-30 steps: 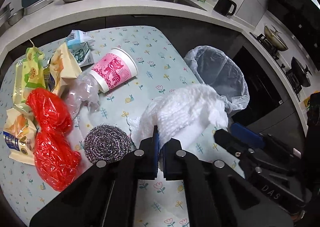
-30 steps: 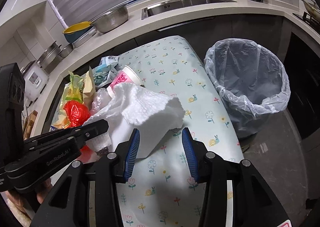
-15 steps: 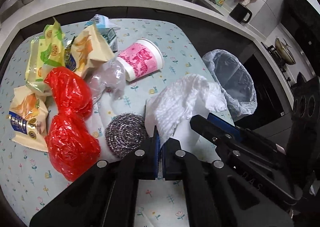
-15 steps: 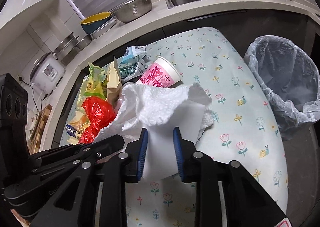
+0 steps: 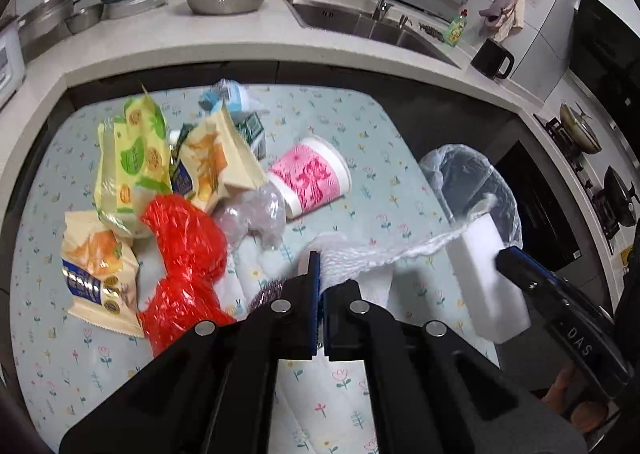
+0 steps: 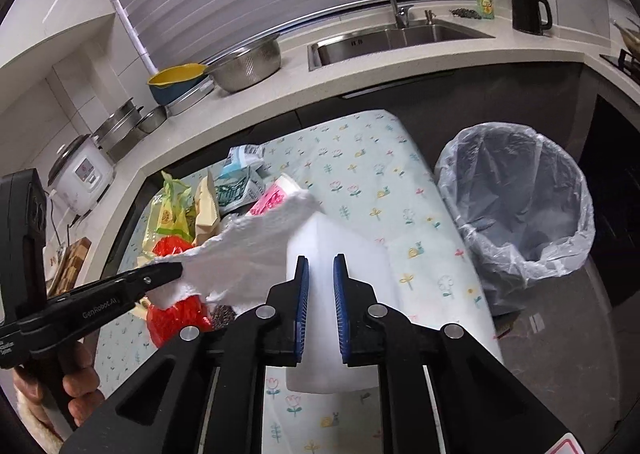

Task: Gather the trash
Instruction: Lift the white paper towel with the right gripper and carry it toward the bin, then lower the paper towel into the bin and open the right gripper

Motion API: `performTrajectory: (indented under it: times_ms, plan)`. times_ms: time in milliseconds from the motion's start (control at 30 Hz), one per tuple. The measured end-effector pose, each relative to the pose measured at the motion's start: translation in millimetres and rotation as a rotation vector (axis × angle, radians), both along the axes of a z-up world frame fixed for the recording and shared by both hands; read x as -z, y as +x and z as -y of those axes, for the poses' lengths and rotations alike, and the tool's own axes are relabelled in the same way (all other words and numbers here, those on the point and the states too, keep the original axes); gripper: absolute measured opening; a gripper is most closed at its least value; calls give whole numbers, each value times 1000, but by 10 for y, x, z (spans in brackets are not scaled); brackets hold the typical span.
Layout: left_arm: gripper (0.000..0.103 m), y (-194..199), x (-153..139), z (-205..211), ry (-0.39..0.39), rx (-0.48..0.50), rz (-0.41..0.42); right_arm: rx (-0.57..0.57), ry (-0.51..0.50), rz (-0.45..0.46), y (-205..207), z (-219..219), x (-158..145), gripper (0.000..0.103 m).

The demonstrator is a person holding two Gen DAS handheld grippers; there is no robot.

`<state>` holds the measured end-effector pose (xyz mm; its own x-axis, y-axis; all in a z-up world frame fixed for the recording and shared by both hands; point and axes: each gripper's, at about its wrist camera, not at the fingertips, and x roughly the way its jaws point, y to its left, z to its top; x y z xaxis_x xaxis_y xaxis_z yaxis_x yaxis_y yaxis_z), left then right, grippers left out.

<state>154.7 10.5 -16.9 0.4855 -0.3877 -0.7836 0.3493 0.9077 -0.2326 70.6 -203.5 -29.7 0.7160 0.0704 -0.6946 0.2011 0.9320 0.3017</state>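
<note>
Paper towel [image 5: 400,250] lifted, cup [image 5: 310,180] uncovered

A round steel-wool scouring pad [image 5: 264,296] is largely hidden behind the left gripper [image 5: 319,266] at six o'clock. A stretched white paper towel [image 5: 384,252] is blurred. The print on crumpled yellow snack wrappers [image 5: 132,158] cannot be read.

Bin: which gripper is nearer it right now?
Right. The right gripper, clamping the paper towel's smooth end, is beside the bin; the left gripper pinches the towel's other end, farther off.
</note>
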Motion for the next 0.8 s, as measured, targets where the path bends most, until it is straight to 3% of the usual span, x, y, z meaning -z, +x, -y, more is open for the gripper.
performTrajectory:
  times_ms: [467, 800]
  plan:
    - [0, 88, -641, 456, -37, 50, 144, 112, 0, 63, -105, 538, -159, 12]
    - [0, 230, -1026, 826, -72, 94, 230, 215, -35, 67, 45, 1090, -120, 11]
